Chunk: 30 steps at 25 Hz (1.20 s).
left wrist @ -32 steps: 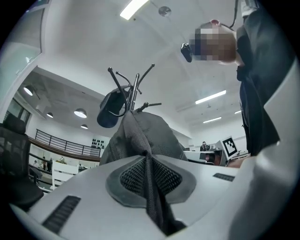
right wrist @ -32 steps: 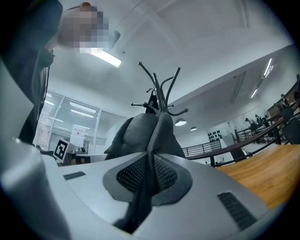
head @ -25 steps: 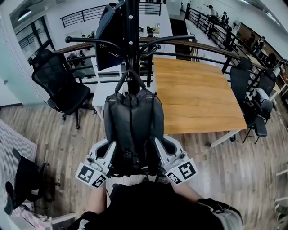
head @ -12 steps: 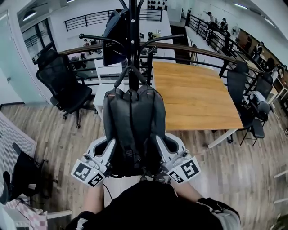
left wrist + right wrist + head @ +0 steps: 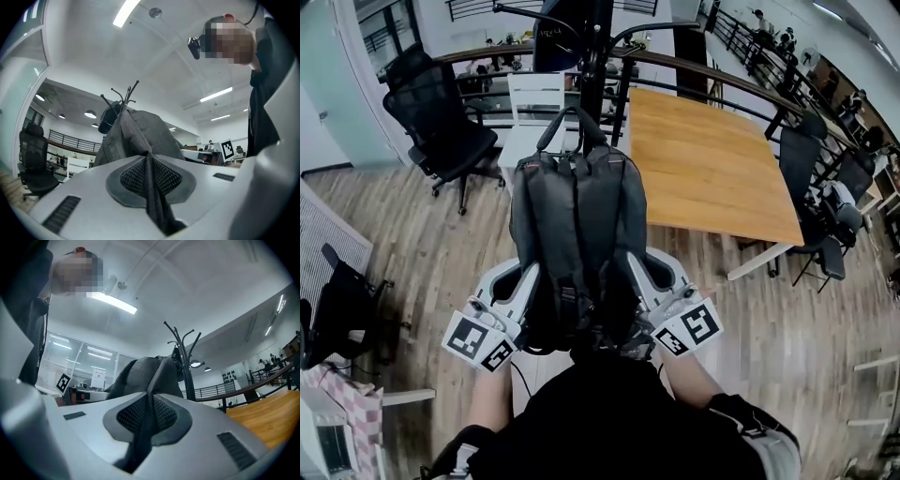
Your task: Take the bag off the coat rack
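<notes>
Bag (image 5: 577, 234) pinched: left gripper (image 5: 150, 176), right gripper (image 5: 146, 418); seemingly clear of cropped rack (image 5: 596, 56).

An open-plan office: black mesh swivel chairs (image 5: 441, 127), a long wooden desk (image 5: 703, 169), a coat rack (image 5: 596, 75), ceiling strip lights (image 5: 126, 12), a mezzanine railing (image 5: 722, 80).
</notes>
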Each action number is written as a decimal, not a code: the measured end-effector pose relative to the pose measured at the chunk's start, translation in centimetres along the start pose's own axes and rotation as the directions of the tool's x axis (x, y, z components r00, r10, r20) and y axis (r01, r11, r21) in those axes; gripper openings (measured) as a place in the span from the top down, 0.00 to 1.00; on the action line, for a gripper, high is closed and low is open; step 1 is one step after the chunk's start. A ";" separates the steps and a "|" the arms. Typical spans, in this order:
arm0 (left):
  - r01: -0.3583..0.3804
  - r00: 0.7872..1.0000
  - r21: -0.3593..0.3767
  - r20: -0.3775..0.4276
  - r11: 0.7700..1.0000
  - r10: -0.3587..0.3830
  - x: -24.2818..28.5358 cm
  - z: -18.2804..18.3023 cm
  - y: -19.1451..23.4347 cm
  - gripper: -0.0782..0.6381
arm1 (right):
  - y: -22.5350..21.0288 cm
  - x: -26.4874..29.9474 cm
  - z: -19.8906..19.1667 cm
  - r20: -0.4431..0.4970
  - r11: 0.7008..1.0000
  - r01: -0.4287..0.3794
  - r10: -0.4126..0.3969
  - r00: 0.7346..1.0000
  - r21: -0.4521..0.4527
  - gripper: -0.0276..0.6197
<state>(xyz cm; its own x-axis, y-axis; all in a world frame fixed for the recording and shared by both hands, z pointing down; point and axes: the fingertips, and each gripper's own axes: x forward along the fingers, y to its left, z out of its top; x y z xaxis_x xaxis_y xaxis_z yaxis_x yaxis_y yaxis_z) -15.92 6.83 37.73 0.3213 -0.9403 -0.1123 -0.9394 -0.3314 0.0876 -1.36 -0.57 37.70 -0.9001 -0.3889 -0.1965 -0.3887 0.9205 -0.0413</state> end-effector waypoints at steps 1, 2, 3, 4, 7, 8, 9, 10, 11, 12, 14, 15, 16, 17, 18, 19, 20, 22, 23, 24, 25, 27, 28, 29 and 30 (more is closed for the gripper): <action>-0.016 1.000 -0.006 -0.008 1.000 0.016 -0.6 -0.4 -0.3 0.83 | 0.4 -0.4 -0.4 -0.010 1.000 -0.005 0.005 1.000 0.006 0.88; -0.032 0.999 -0.015 -0.015 0.999 0.032 -1.2 -0.8 -0.6 0.83 | 0.8 -0.8 -0.7 -0.020 1.000 -0.013 0.013 1.000 0.010 0.88; -0.049 0.999 -0.026 -0.022 0.998 0.048 -1.7 -1.2 -0.9 0.83 | 1.2 -1.2 -1.0 -0.030 1.000 -0.022 0.022 0.999 0.014 0.88; -0.064 0.998 -0.036 -0.029 0.997 0.063 -2.2 -1.6 -1.2 0.83 | 1.5 -1.6 -1.3 -0.038 0.999 -0.031 0.032 0.999 0.018 0.88; -0.088 0.995 -0.068 -0.049 0.994 0.084 -3.4 -2.9 -2.0 0.83 | 2.1 -2.6 -2.4 -0.058 0.997 -0.057 0.059 0.997 0.044 0.88; -0.088 0.995 -0.081 -0.052 0.993 0.084 -3.7 -3.3 -2.3 0.83 | 2.2 -2.9 -2.8 -0.063 0.997 -0.061 0.065 0.996 0.055 0.88; -0.086 0.995 -0.100 -0.055 0.991 0.081 -3.9 -3.7 -2.5 0.83 | 2.2 -3.1 -3.2 -0.070 0.996 -0.064 0.069 0.995 0.065 0.89; -0.083 0.995 -0.122 -0.057 0.989 0.077 -4.1 -4.0 -2.7 0.83 | 2.2 -3.3 -3.6 -0.079 0.995 -0.066 0.072 0.994 0.075 0.89; -0.084 0.995 -0.140 -0.063 0.987 0.075 -4.3 -4.5 -3.0 0.83 | 2.2 -3.6 -4.0 -0.090 0.994 -0.069 0.076 0.993 0.084 0.89; -0.088 0.994 -0.146 -0.075 0.985 0.078 -4.4 -5.0 -3.4 0.83 | 2.2 -4.0 -4.4 -0.101 0.993 -0.073 0.082 0.991 0.091 0.89; -0.107 0.990 -0.141 -0.102 0.984 0.093 -4.6 -6.0 -4.1 0.83 | 2.1 -4.9 -5.3 -0.118 0.991 -0.084 0.096 0.988 0.103 0.89; -0.119 0.988 -0.140 -0.112 0.983 0.104 -4.6 -6.5 -4.4 0.83 | 2.0 -5.3 -5.7 -0.125 0.990 -0.089 0.102 0.987 0.110 0.89; -0.130 0.987 -0.144 -0.118 0.981 0.113 -4.5 -7.0 -4.7 0.83 | 1.8 -5.7 -6.0 -0.130 0.988 -0.094 0.110 0.985 0.121 0.89; -0.137 0.986 -0.154 -0.120 0.978 0.119 -4.4 -7.4 -4.9 0.83 | 1.5 -6.1 -6.3 -0.133 0.985 -0.102 0.120 0.984 0.136 0.89; -0.143 0.985 -0.170 -0.119 0.975 0.123 -4.3 -7.8 -5.2 0.83 | 1.4 -6.5 -6.6 -0.136 0.982 -0.113 0.134 0.982 0.152 0.89; -0.147 0.985 -0.184 -0.120 0.972 0.126 -4.3 -8.3 -5.4 0.83 | 1.2 -6.8 -6.9 -0.138 0.978 -0.126 0.149 0.979 0.166 0.89; -0.153 0.984 -0.191 -0.123 0.969 0.131 -4.3 -8.8 -5.7 0.83 | 1.1 -7.2 -7.2 -0.142 0.975 -0.138 0.164 0.976 0.177 0.89; -0.172 0.980 -0.192 -0.134 0.966 0.148 -4.3 -9.7 -6.3 0.83 | 0.9 -7.8 -7.9 -0.147 0.967 -0.159 0.190 0.971 0.200 0.89; -0.183 0.978 -0.194 -0.135 0.964 0.159 -4.3 -10.1 -6.6 0.83 | 0.7 -8.0 -8.2 -0.146 0.962 -0.168 0.202 0.968 0.216 0.89; -0.197 0.976 -0.197 -0.134 0.961 0.172 -4.3 -10.5 -6.8 0.83 | 0.5 -8.1 -8.5 -0.145 0.956 -0.177 0.214 0.966 0.233 0.89; -0.211 0.973 -0.200 -0.133 0.957 0.187 -4.4 -10.9 -6.9 0.83 | 0.4 -8.2 -8.8 -0.147 0.952 -0.187 0.226 0.963 0.242 0.89; -0.242 0.967 -0.211 -0.134 0.947 0.217 -4.5 -11.8 -7.3 0.83 | 0.4 -8.5 -9.3 -0.163 0.950 -0.204 0.246 0.955 0.236 0.89; -0.256 0.963 -0.214 -0.136 0.943 0.231 -4.6 -12.3 -7.6 0.83 | 0.3 -8.8 -9.6 -0.172 0.950 -0.213 0.255 0.952 0.229 0.89; -0.270 0.960 -0.214 -0.138 0.939 0.244 -4.5 -12.8 -8.0 0.83 | 0.2 -9.1 -10.0 -0.177 0.950 -0.222 0.263 0.948 0.221 0.89; -0.283 0.956 -0.212 -0.138 0.935 0.259 -4.4 -13.3 -8.5 0.83 | 0.0 -9.5 -10.3 -0.180 0.950 -0.229 0.269 0.946 0.212 0.89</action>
<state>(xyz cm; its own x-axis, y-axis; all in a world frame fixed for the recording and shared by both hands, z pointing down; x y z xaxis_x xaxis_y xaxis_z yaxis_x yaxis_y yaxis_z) -7.78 12.76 50.66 0.0807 -0.9954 0.0516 -0.9443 -0.0598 0.3237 5.15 2.67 49.63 -0.9916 -0.1278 -0.0208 -0.1210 0.9719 -0.2017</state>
